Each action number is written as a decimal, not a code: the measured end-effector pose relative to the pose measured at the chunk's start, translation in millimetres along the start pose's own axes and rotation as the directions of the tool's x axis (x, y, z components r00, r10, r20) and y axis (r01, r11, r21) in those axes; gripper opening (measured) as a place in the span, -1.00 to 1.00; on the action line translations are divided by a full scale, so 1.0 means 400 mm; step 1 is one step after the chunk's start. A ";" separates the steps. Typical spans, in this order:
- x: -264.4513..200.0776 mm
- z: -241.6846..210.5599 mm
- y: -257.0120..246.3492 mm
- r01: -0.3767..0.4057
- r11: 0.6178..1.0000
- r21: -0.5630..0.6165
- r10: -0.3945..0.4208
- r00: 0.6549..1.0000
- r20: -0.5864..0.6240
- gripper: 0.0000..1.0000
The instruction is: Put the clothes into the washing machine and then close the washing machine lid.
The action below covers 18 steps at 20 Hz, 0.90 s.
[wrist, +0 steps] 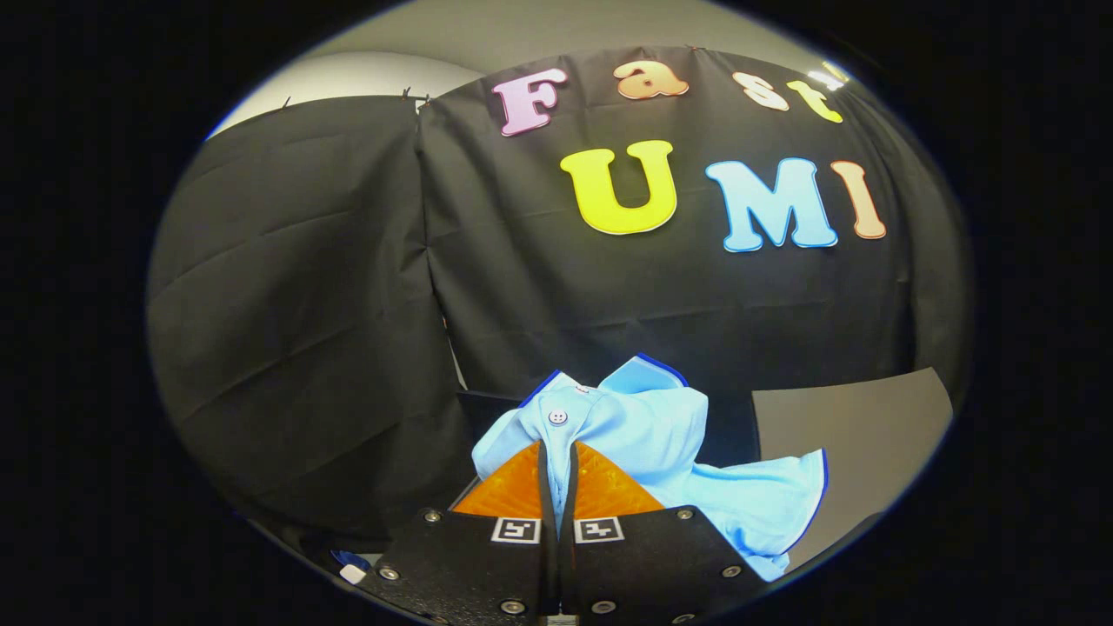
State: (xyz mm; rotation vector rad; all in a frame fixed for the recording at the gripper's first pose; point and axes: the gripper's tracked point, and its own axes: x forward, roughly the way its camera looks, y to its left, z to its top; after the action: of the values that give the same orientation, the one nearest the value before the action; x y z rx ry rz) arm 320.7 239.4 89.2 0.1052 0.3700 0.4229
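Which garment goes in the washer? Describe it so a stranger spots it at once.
Start at the black cloth wall of the booth. In front of its lower part hangs a light blue shirt, pinched by the shut hand-held gripper. It is the one pale thing there, marked by a dark blue collar edge and a small round button.

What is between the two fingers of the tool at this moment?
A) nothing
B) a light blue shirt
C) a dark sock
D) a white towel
B: the tool is closed on a fold of the light blue shirt, and the rest of the shirt hangs just beyond the fingers.
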 end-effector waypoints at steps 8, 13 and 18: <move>0.066 -0.080 0.094 -0.009 1.000 -0.007 0.009 0.998 -0.058 -1.00; 0.119 -0.146 0.147 -0.021 1.000 -0.012 0.020 0.997 -0.075 -1.00; 0.165 -0.212 0.173 0.001 0.999 -0.042 -0.005 0.996 -0.089 -1.00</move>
State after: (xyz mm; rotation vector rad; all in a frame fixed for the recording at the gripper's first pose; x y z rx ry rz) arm 318.7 331.7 1.1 0.0445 0.4490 0.4328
